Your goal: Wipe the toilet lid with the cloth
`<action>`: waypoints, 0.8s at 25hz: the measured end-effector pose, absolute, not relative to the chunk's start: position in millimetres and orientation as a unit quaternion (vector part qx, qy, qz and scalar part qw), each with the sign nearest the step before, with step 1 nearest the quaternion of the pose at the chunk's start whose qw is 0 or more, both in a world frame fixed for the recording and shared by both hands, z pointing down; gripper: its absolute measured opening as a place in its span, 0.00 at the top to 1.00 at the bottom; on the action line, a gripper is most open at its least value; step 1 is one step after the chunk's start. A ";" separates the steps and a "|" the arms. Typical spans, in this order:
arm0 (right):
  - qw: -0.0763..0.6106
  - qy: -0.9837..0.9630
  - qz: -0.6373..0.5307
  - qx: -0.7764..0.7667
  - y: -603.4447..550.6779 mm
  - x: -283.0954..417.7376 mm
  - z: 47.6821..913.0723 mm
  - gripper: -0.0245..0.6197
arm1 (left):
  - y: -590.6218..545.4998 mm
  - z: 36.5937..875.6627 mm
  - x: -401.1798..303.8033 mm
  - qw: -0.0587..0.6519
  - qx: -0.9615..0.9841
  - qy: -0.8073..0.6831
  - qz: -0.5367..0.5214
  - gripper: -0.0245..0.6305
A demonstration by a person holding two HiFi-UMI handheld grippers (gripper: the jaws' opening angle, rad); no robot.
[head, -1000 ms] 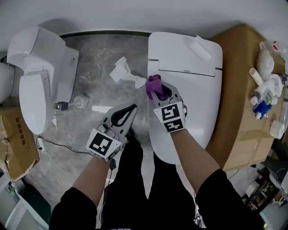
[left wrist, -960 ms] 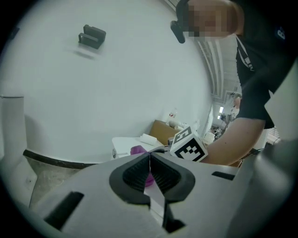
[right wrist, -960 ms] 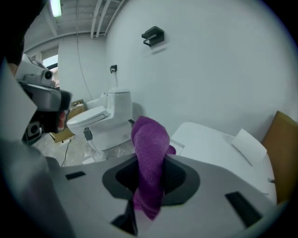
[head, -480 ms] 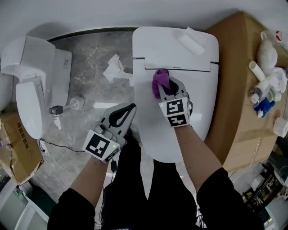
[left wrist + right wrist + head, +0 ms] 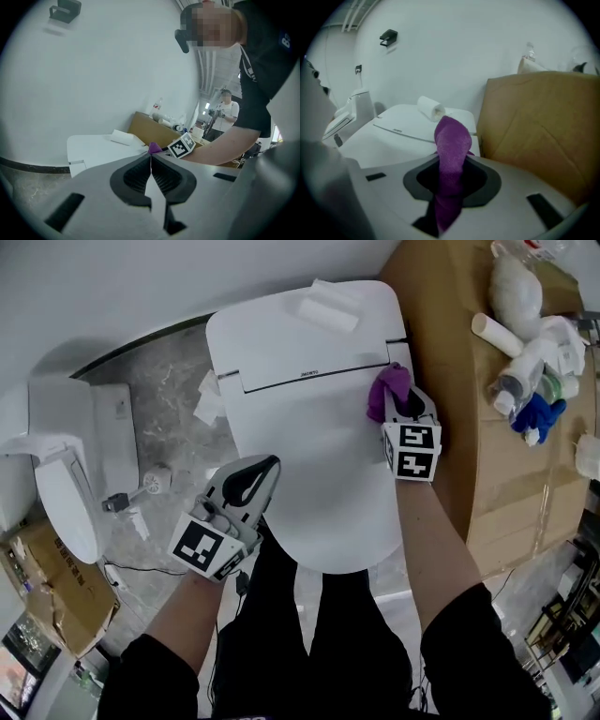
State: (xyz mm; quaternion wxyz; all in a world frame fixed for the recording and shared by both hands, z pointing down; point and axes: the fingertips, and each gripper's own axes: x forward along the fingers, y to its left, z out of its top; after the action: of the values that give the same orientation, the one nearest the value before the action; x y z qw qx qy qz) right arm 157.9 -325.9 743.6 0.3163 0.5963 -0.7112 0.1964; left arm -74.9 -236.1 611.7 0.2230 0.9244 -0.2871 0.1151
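Toilet lid (image 5: 309, 465) below: right tongs (image 5: 401, 397) pinch a half-hidden purple cloth (image 5: 452, 140); left tongs (image 5: 267, 463) pressed together.

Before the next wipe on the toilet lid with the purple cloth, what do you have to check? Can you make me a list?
1. Cloth held tight: the right gripper is shut on the purple cloth. Ok.
2. Cloth touching the toilet lid: cannot tell.
3. Lid down flat: ok.
4. Left gripper out of the way: it is shut and empty, at the lid's left edge. Ok.
5. Room on the right: the cardboard box is close beside the right gripper. Not ok, so wipe back towards the left.
6. Paper roll: it lies behind the lid, off the wiping area. Ok.
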 end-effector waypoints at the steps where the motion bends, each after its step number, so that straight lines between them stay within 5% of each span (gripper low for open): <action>1: 0.315 -0.703 0.201 0.605 -324.4 164.1 743.3 0.81 | -234.9 610.0 -72.3 0.223 0.925 -0.284 0.115 0.93; 6: 0.286 -0.724 0.196 0.597 -314.4 132.2 727.8 0.81 | -226.1 594.9 -81.4 0.224 0.924 -0.290 0.107 0.93; 16: 0.302 -0.851 0.156 0.400 -242.1 -119.5 718.2 0.81 | -197.2 590.5 -171.6 0.229 0.896 -0.363 0.115 0.93; 20: 0.309 -0.842 0.172 0.407 -233.0 -113.4 732.9 0.81 | -184.2 594.6 -171.8 0.233 0.893 -0.365 0.120 0.93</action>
State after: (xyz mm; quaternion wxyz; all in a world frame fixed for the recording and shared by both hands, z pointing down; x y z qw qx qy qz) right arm -113.4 -233.0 732.9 0.3092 0.4067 -0.8424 0.1716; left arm -171.8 -184.2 594.6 0.2334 0.8934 -0.3645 0.1203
